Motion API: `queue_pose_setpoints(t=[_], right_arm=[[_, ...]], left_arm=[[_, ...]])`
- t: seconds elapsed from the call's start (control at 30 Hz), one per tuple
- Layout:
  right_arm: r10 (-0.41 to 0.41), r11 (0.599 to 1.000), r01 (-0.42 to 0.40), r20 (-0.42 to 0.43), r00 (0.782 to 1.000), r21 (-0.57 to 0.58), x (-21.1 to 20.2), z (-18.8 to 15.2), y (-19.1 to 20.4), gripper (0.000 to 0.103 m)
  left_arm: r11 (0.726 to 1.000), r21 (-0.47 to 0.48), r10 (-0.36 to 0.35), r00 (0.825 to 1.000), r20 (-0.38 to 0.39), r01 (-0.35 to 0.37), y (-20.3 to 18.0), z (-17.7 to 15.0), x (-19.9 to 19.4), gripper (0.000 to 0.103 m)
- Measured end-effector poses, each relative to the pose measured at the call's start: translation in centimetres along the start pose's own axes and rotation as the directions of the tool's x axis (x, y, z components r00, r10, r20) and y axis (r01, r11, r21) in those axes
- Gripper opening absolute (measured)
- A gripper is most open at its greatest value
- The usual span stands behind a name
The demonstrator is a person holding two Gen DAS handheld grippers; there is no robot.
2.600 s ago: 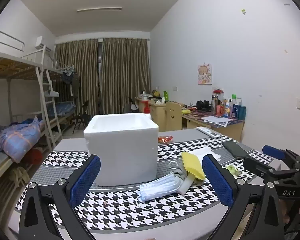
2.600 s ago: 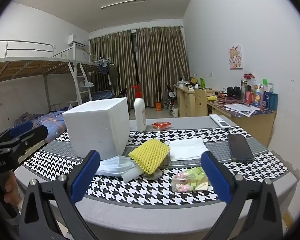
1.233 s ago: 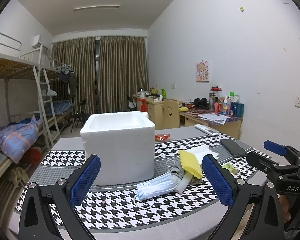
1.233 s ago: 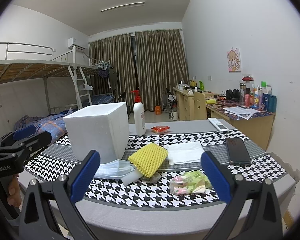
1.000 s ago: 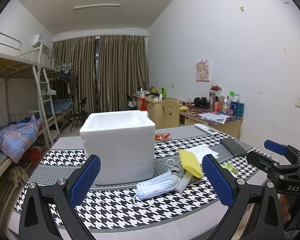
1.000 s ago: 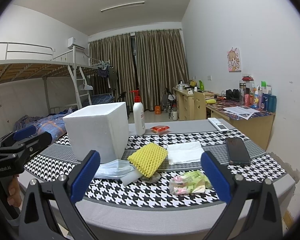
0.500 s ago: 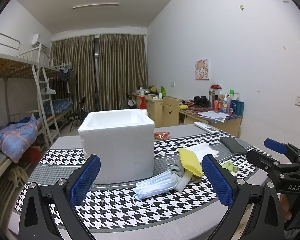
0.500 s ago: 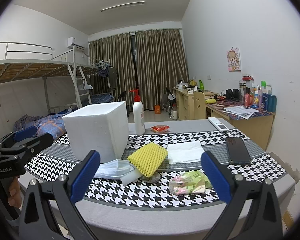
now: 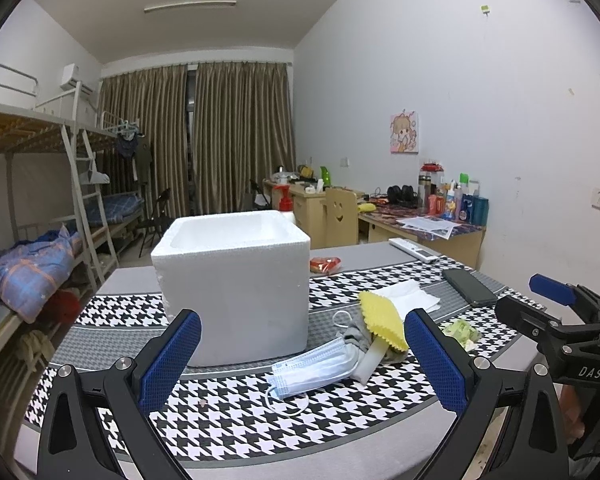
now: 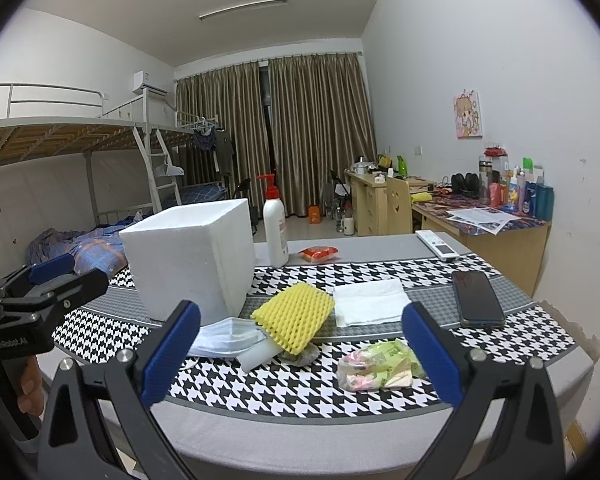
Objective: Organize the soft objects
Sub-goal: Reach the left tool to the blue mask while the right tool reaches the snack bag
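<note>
- Nearest, the left gripper (image 9: 302, 354) and the right gripper (image 10: 300, 350) hover at the front edge of the worktop (image 10: 364, 446), each with its blue-padded jaws spread wide and holding nothing.
- Just past the jaws lies a loose pile of soft things on the houndstooth cloth: one pale blue face mask (image 9: 314, 370), one yellow foam net sleeve (image 10: 294, 316) draped over one crumpled grey cloth (image 9: 358, 336), and one small white block (image 10: 256, 354) poking out beneath.
- To the right of the pile sits one crinkly green and pink packet (image 10: 378, 366), well apart from one flat white tissue (image 10: 370, 302) behind it.
- These all look light and limp. The mask would likely fold and trail its ear loops, so a pinch across its pleated middle seems safest. The foam sleeve should squash easily; gripping one edge would probably do.
- Left of the pile, touching the mask's far edge, stands one open white foam box (image 9: 236, 280), the likely place for the soft things. It looks light and crumbly at the rim.
- Farther back lie one dark phone (image 10: 477, 298), one pump bottle (image 10: 275, 232), one red snack packet (image 10: 319, 253) and one remote control (image 10: 437, 245).
</note>
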State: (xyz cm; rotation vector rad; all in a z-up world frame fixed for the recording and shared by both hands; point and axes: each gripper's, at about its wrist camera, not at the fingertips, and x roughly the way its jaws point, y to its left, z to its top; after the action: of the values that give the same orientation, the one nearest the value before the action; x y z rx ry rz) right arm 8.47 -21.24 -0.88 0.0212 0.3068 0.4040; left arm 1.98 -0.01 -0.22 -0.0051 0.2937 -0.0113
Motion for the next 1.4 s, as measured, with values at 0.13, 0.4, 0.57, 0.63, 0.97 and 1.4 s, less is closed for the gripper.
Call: queue_pose_setpoints(t=[0.13, 0.4, 0.57, 0.63, 0.97, 1.4], right_arm=[[-0.003, 1.0, 0.003, -0.009, 1.0, 0.004, 0.5, 0.1, -0.2, 0.102], [-0.016, 1.0, 0.016, -0.046, 0.999, 0.007, 2.0, 0.2, -0.7, 0.102], [-0.024, 1.0, 0.025, -0.079, 0.997, 0.013, 3.3, 0.1, -1.1, 0.102], [-0.028, 0.999, 0.029, -0.092, 0.995, 0.013, 3.8, -0.1, -1.3, 0.102], [-0.032, 0.999, 0.036, -0.15, 0.988, 0.027, 5.9, -0.7, -2.3, 0.102], [-0.042, 0.998, 0.053, -0.223, 0.974, 0.044, 8.4, -1.9, -3.5, 0.102]], left_arm=[[1.0, -0.009, -0.001, 1.0, -0.015, 0.001, 0.2, 0.0, 0.6, 0.102], [1.0, 0.001, -0.018, 0.999, -0.04, 0.018, -0.1, 0.2, 2.1, 0.102], [0.999, 0.01, -0.029, 0.997, -0.076, 0.03, -0.2, 0.1, 3.6, 0.102], [0.999, 0.016, -0.036, 0.995, -0.088, 0.037, -0.3, 0.1, 4.1, 0.102], [0.997, 0.029, -0.063, 0.985, -0.163, 0.068, -0.5, -0.6, 7.3, 0.102], [0.995, 0.048, -0.074, 0.963, -0.257, 0.089, -0.9, -2.2, 10.5, 0.102]])
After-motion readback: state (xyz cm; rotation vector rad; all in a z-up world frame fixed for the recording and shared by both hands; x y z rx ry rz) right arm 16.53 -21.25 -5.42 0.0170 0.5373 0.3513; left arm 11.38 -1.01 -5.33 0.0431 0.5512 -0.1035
